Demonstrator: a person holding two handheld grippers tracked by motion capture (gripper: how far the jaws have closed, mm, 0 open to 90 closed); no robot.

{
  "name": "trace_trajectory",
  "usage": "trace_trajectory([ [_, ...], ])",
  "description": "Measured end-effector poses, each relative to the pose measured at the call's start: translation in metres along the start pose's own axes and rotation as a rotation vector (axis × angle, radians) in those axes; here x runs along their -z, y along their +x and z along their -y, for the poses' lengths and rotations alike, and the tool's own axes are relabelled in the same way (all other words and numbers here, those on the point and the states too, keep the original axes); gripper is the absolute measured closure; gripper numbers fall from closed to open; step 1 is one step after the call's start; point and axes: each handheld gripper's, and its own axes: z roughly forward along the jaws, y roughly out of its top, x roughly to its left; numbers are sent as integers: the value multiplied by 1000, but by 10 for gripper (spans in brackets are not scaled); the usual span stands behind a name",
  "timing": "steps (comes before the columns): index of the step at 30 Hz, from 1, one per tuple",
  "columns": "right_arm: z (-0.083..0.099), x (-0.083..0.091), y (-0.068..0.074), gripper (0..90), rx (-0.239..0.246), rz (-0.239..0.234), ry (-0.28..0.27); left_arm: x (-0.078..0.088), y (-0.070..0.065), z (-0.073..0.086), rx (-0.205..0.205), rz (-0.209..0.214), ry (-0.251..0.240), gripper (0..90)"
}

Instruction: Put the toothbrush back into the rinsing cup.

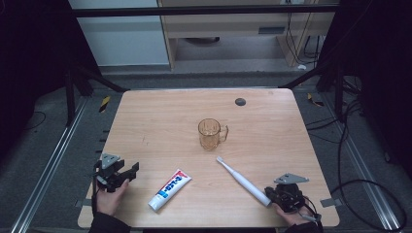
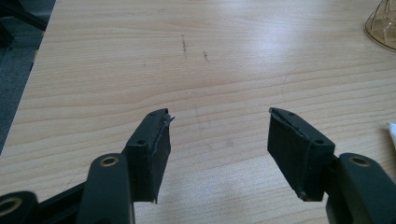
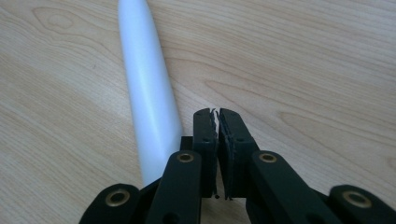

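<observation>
Right gripper rests low over the desk at its near right corner, jaws pressed together with nothing between them; the white toothbrush lies flat just beside its left jaw, handle end nearest, head pointing toward the amber glass mug at mid-desk. Left gripper sits at the near left edge, jaws spread wide over bare wood, holding nothing. A toothpaste tube lies between the two grippers

Bare wood ahead of the left gripper; toothpaste tube, toothbrush, mug mid-table
</observation>
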Motion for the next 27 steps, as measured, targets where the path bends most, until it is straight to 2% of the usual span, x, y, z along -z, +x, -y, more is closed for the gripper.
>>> trace_trajectory([
  [3,-2,2,-3,846,-12,6,-20,-1,0,0,-2,0,1,385],
  [8,-15,9,-7,806,6,49,-59,-2,0,-1,-6,0,4,384],
  [11,-24,11,-8,777,7,53,-70,-3,-1,-1,-11,2,6,383],
  [16,-40,12,-6,714,20,42,-83,-4,-1,-1,-17,2,13,381],
  [24,-75,11,4,604,67,-15,-110,-7,-2,-1,-23,5,24,378],
  [27,-88,7,10,589,78,-31,-103,-7,-3,0,-26,5,27,378],
])
